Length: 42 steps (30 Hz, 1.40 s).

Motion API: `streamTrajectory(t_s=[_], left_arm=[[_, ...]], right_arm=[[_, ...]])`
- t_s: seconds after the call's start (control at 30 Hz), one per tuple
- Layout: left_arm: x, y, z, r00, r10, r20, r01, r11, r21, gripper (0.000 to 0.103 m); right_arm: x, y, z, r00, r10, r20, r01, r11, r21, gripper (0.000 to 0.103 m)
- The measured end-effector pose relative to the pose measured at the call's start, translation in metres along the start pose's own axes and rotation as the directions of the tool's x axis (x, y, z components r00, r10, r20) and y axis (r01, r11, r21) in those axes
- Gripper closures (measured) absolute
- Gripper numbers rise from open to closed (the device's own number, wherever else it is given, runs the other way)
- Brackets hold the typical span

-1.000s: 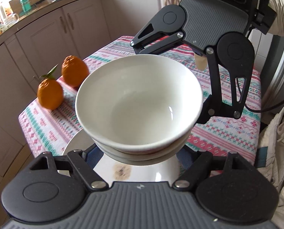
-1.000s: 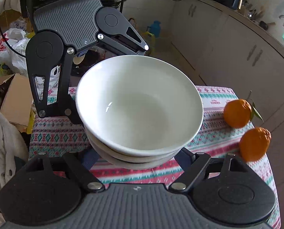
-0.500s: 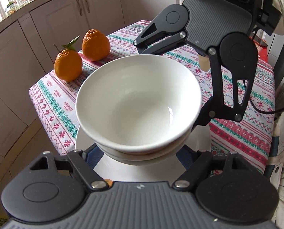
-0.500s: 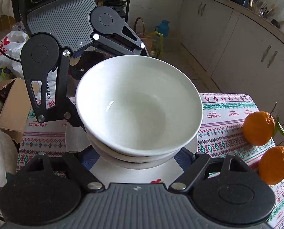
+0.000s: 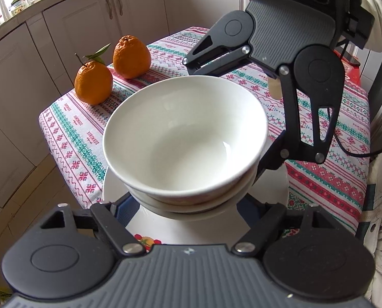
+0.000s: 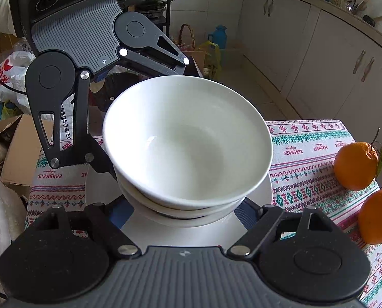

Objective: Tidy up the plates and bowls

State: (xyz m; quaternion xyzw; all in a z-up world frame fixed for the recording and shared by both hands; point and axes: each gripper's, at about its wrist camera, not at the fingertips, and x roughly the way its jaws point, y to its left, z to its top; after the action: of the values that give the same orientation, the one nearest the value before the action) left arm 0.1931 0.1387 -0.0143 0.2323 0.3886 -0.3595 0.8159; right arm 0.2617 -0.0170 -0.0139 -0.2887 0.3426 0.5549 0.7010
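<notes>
A stack of glossy white ceramic bowls (image 5: 186, 138) sits upright between the fingers of both tools, which flank its lower sides from opposite ends. The top bowl is deep, round and empty, its rim level; beneath it show the rims of two more nested bowls (image 6: 188, 213). Directly under the stack, just ahead of each tool's body, lies a flat white round plate (image 5: 191, 231) with a small red and orange printed motif near its edge. Whether the stack touches the plate cannot be told.

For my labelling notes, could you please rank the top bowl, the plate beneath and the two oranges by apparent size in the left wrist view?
1. plate, mostly covered
2. top bowl, nearer the camera
3. two oranges, alike
</notes>
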Motion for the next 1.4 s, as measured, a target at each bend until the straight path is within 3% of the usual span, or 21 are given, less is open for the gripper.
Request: streamTrajectory(t_s=[0.33,0.43,0.57,0.67,0.77,0.83,0.9,0.97,1.1,1.23,1.33,1.4], left_arm=[[-0.001,-0.001,-0.006,0.999,0.007,0.037,-0.007,1.000,-0.013,0.020],[-0.004,-0.009,-0.010,0.996,0.057,0.066,-0.057,0.998,0.001,0.015],[-0.016,-0.022,-0.017,0.983,0.110,0.144,-0.109,0.994,-0.018,0.006],[-0.029,-0.034,-0.023,0.968,0.170,0.182,-0.158,0.984,-0.079,0.004],[-0.042,-0.049,-0.030,0.949,0.233,0.213,-0.203,0.967,-0.151,0.001],[-0.049,-0.062,-0.033,0.921,0.314,0.229,-0.270,0.941,-0.206,0.001],[-0.056,-0.076,-0.033,0.879,0.413,0.238,-0.349,0.898,-0.268,0.001],[-0.062,-0.087,-0.033,0.848,0.475,0.236,-0.375,0.852,-0.366,0.001],[-0.079,-0.103,-0.030,0.812,0.548,0.202,-0.346,0.730,-0.589,0.001],[-0.088,-0.118,-0.016,0.783,0.613,0.106,-0.387,0.614,-0.689,0.001],[-0.095,-0.133,-0.007,0.764,0.642,0.062,-0.407,0.554,-0.727,0.001],[-0.100,-0.146,-0.003,0.738,0.674,0.028,-0.455,0.528,-0.717,0.001]], right_arm=[[0.001,0.002,0.000,1.000,0.000,-0.002,0.000,1.000,0.012,0.015],[-0.006,0.003,-0.001,1.000,-0.017,0.021,0.016,1.000,0.025,0.005],[-0.023,0.005,-0.004,0.997,-0.055,0.047,0.052,0.996,0.070,0.002],[-0.036,0.012,-0.010,0.994,-0.097,0.054,0.090,0.988,0.124,0.002],[-0.051,0.026,-0.017,0.981,-0.186,0.052,0.173,0.965,0.199,0.000],[-0.058,0.035,-0.023,0.966,-0.256,0.036,0.236,0.932,0.274,0.000],[-0.063,0.043,-0.028,0.945,-0.326,0.002,0.304,0.883,0.359,0.000],[-0.071,0.055,-0.035,0.917,-0.397,-0.020,0.368,0.827,0.425,0.000],[-0.087,0.074,-0.047,0.838,-0.543,-0.057,0.481,0.684,0.549,0.000],[-0.108,0.091,-0.063,0.772,-0.630,-0.084,0.513,0.539,0.668,0.000],[-0.121,0.110,-0.069,0.730,-0.677,-0.093,0.529,0.474,0.704,0.000],[-0.127,0.124,-0.072,0.713,-0.694,-0.098,0.540,0.456,0.707,0.000]])
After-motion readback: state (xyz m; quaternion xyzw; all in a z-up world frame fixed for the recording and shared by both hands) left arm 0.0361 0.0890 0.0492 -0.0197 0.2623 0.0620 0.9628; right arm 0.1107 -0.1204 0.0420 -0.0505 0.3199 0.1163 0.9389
